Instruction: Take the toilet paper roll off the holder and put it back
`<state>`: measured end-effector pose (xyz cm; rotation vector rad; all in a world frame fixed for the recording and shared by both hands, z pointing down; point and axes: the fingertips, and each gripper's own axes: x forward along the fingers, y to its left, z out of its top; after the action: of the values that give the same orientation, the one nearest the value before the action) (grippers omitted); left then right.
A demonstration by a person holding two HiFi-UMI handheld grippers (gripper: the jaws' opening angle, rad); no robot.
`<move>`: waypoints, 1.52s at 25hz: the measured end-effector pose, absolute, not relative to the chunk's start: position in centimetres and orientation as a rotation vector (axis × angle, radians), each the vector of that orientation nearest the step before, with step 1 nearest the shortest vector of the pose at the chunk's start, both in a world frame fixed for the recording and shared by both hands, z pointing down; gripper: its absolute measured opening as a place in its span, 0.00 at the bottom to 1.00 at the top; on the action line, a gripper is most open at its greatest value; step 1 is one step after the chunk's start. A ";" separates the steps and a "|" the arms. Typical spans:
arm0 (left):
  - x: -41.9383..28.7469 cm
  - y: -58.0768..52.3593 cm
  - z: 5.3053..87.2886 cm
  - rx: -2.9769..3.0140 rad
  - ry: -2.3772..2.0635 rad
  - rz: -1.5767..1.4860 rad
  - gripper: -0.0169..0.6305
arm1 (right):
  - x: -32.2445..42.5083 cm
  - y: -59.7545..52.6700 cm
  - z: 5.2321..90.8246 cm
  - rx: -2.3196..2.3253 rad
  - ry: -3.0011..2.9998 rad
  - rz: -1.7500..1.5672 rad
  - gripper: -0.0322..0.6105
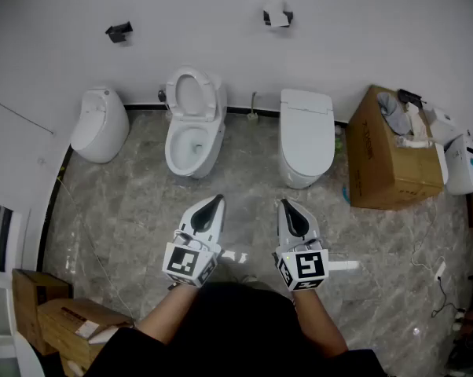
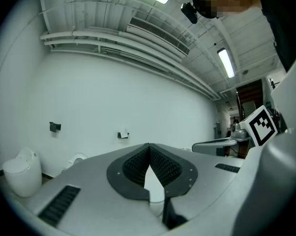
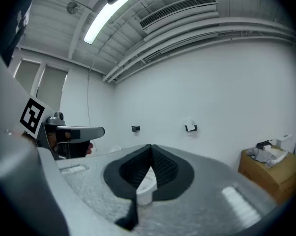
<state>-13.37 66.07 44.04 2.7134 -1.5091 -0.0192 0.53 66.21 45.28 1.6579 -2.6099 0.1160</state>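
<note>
The white toilet paper roll [image 1: 277, 14] sits on a black holder high on the white wall, above the closed toilet [image 1: 306, 136]. It also shows small and far off in the left gripper view [image 2: 122, 133] and the right gripper view [image 3: 190, 127]. A second black holder [image 1: 119, 31] further left is empty. My left gripper [image 1: 207, 213] and right gripper [image 1: 293, 214] are side by side low over the floor, well short of the wall. Both point towards it, shut, with nothing between their fingers.
An open toilet [image 1: 193, 120] and a small white fixture [image 1: 100, 124] stand against the wall at the left. A cardboard box [image 1: 390, 151] with cloths and white appliances is at the right. More cardboard boxes [image 1: 56, 312] lie at the lower left on the marble floor [image 1: 126, 218].
</note>
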 end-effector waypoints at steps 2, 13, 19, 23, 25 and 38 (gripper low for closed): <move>-13.8 65.2 44.4 2.711 -1.504 -0.008 0.05 | 0.4 65.3 45.6 1.661 -2.635 0.150 0.05; -16.4 52.5 47.3 2.713 -1.450 0.045 0.05 | 0.2 54.2 47.7 1.755 -2.575 0.190 0.05; -18.4 41.2 48.9 2.704 -1.379 0.005 0.05 | -2.0 43.1 48.4 1.754 -2.493 0.172 0.05; -20.5 34.6 48.6 2.663 -1.325 -0.045 0.05 | -4.2 35.8 47.2 1.749 -2.479 0.164 0.05; -21.6 31.7 48.4 2.659 -1.315 -0.068 0.05 | -5.3 32.7 46.5 1.763 -2.469 0.150 0.05; -23.2 19.9 48.7 2.741 -1.193 -0.071 0.05 | -7.7 23.5 49.1 1.826 -2.306 0.212 0.05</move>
<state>-23.23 19.92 48.65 2.7406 -1.1926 -0.0713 -7.72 23.49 49.13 1.8261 -2.3057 0.2119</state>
